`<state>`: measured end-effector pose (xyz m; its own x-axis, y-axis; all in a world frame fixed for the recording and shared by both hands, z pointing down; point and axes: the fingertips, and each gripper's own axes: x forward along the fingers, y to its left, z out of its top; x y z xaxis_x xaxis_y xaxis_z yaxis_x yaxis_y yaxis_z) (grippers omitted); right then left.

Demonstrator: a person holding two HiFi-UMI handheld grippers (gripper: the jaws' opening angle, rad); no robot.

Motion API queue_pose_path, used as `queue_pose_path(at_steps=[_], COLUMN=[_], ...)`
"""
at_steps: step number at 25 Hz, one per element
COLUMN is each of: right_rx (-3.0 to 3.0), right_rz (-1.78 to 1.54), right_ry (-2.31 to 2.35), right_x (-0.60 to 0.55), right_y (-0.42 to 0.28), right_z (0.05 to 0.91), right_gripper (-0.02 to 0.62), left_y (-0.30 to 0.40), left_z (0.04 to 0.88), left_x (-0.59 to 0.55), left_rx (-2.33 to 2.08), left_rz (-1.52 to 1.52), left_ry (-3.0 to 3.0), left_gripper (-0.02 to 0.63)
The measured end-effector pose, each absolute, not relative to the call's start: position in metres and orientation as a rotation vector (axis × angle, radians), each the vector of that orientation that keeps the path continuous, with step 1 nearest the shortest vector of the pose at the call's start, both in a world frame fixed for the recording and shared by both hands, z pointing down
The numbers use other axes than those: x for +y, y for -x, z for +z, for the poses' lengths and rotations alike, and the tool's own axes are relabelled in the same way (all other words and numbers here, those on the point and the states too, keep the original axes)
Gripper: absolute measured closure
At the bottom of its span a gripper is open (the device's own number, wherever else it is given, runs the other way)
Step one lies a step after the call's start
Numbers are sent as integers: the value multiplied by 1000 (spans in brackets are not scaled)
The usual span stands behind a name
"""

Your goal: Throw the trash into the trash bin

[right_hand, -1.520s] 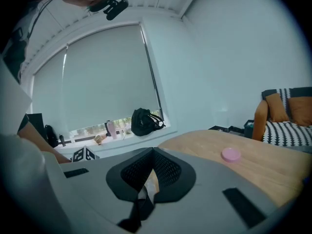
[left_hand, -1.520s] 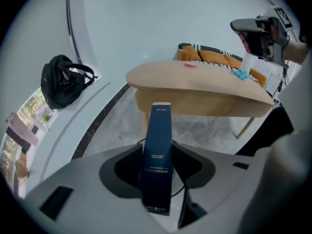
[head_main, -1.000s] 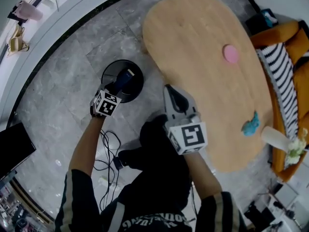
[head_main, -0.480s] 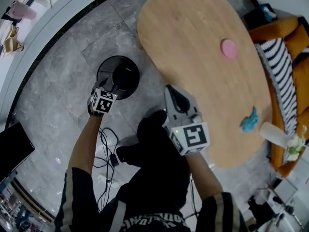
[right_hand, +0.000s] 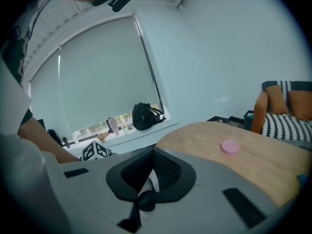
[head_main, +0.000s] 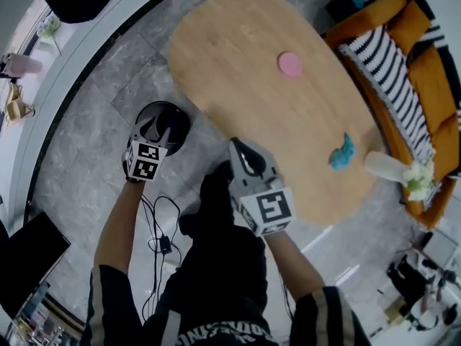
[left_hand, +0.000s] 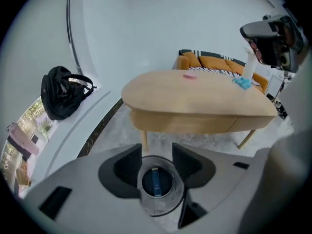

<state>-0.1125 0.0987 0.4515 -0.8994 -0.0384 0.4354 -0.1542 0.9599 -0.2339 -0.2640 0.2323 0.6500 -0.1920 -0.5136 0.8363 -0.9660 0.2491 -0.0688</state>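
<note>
The round black trash bin (head_main: 180, 112) stands on the grey floor beside the oval wooden table (head_main: 238, 99). In the left gripper view the trash bin (left_hand: 146, 206) lies straight below, with a blue piece of trash (left_hand: 156, 182) lying inside it. My left gripper (head_main: 163, 131) hangs above the bin, and its jaws (left_hand: 156, 165) stand open with nothing between them. My right gripper (head_main: 241, 153) is over the table's near edge. Its jaws (right_hand: 148, 184) look closed together, and I see nothing held in them. A pink disc (head_main: 290, 64) and a crumpled blue thing (head_main: 342, 152) lie on the table.
A white bottle-like thing (head_main: 385, 166) stands at the table's right end by an orange sofa (head_main: 414, 27) with a striped cushion. A black bag (left_hand: 61, 91) sits on the curved white ledge. Cables (head_main: 155, 222) lie on the floor by the person's feet.
Both grippers have risen. The left one has lifted away from the bin's mouth, so the bin looks smaller beneath it. The head view has swung, and the table now sits more central.
</note>
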Motion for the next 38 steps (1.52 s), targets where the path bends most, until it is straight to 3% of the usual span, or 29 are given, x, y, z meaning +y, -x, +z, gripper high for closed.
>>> queue_pose_path(at_steps=[8, 12, 14, 15, 29, 30, 35, 38], right_rx=[-2635, -2594, -2568, -2565, -2532, -2532, -2524, -2531], right_rz=[446, 443, 431, 426, 456, 464, 516, 547], right_ry=[-356, -423, -442, -459, -700, -715, -732, -731], right_x=[54, 31, 22, 18, -30, -34, -53, -61], right_y=[93, 90, 89, 89, 28, 24, 9, 4], right_z=[406, 386, 374, 368, 326, 329, 355, 365], right_gripper=[597, 595, 595, 595, 595, 595, 597, 597], left_y=[249, 245, 243, 240, 165, 160, 149, 145], left_z=[565, 538, 529, 526, 515, 520, 540, 550], left_x=[127, 82, 66, 59, -57, -64, -98, -118], left_rx=[-1741, -1725, -1713, -1696, -1481, -1464, -1446, -1456], left_rz=[832, 842, 822, 804, 783, 788, 831, 837], left_ry=[-1628, -1698, -1712, -1722, -1973, -1984, -1997, -1993], left_gripper=[421, 485, 587, 606, 603, 585, 317, 266])
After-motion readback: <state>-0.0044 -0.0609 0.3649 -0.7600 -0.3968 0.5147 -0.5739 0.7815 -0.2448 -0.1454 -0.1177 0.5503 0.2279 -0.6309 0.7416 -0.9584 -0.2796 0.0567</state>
